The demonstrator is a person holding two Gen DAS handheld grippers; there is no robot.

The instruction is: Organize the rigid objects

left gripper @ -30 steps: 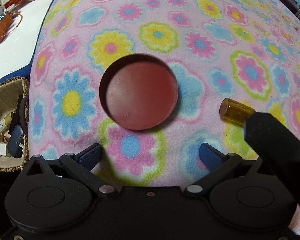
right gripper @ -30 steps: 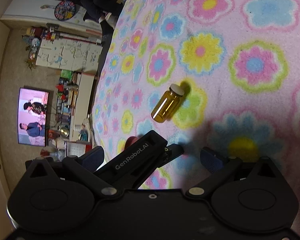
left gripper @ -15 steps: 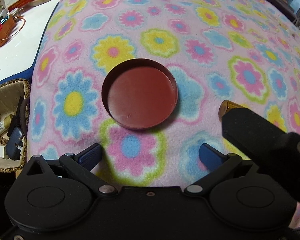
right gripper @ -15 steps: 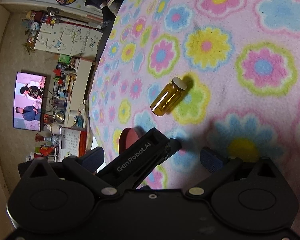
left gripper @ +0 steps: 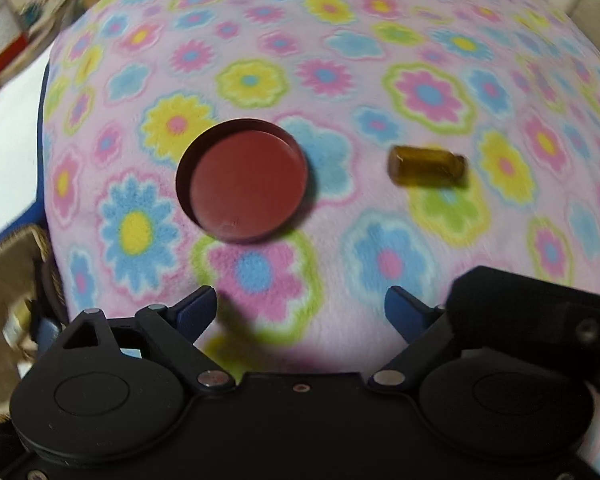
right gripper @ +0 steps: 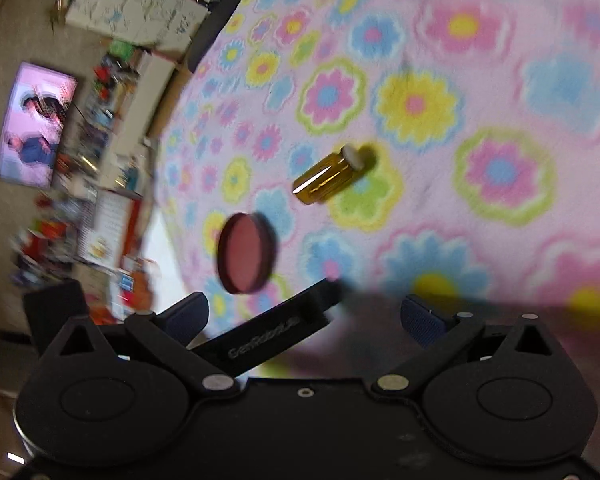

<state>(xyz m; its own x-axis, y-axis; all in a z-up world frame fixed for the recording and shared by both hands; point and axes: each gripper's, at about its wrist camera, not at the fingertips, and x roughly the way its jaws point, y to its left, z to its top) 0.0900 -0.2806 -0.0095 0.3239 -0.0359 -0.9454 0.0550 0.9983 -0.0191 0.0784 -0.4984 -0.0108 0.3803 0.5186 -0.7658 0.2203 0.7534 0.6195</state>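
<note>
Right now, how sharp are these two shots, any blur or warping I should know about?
Left wrist view: motion blur softens the amber bottle and the flower blanket, though the red dish reads fairly well; the fisheye bulges the blanket into a dome. Right wrist view: blurrier still, the room at left smeared, a dark shadow just ahead of the right gripper.

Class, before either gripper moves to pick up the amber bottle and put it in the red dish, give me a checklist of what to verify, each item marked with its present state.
1. Amber bottle lies on its side on the blanket, unobstructed: ok.
2. White cap on the bottle: ok.
3. Red dish empty: ok.
4. Right gripper open, holding nothing: ok.
5. Left gripper open, holding nothing: ok.
6. Sharp view for aiming: not ok, both views blurred.
</note>
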